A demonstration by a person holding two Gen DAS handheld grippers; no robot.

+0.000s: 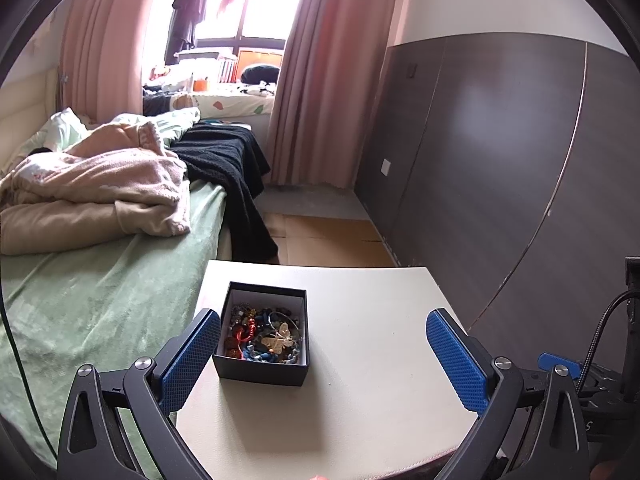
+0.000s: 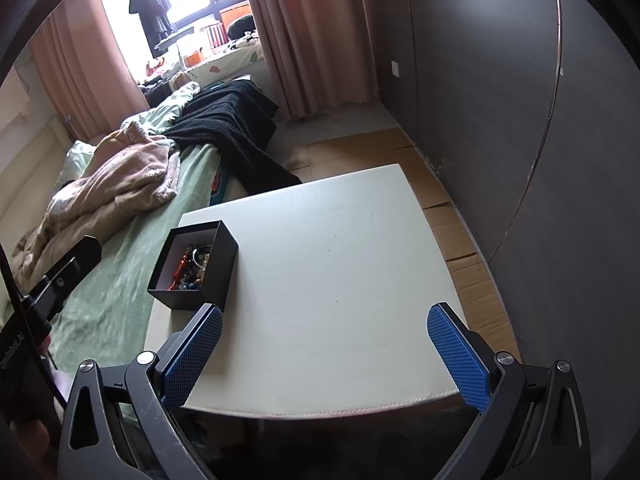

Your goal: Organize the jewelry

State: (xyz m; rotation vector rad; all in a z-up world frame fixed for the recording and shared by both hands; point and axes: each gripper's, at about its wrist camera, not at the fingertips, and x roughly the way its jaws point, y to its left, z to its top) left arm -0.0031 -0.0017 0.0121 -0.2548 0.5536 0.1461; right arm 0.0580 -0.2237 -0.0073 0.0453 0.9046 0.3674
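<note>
Room: you are in a bedroom, with a white table point(image 1: 360, 340) beside a bed point(image 1: 100, 300) covered in green sheet and rumpled blankets; dark wall panels run along the right.

Left wrist view: your left gripper point(image 1: 324, 354) has its jaws spread wide, holding nothing. The black box point(image 1: 262, 372) sits near the table's left edge, just beside the left finger, lid off, piled with tangled jewelry point(image 1: 266, 338): beads, a red piece, a pale butterfly piece on top.

Right wrist view: your right gripper point(image 2: 326, 354) is also wide apart and empty, hovering over the table's near edge. The black box point(image 2: 214, 264) lies ahead and left of it.

Handling: expect light, small, slippery pieces, with chains likely snagged together; the butterfly looks delicate. Pinch 1 piece on top and lift slowly.

Edges and room: the box is close to the bed-side edge, so avoid nudging it left. The bare tabletop to its right gives you ample room for sorting.
</note>
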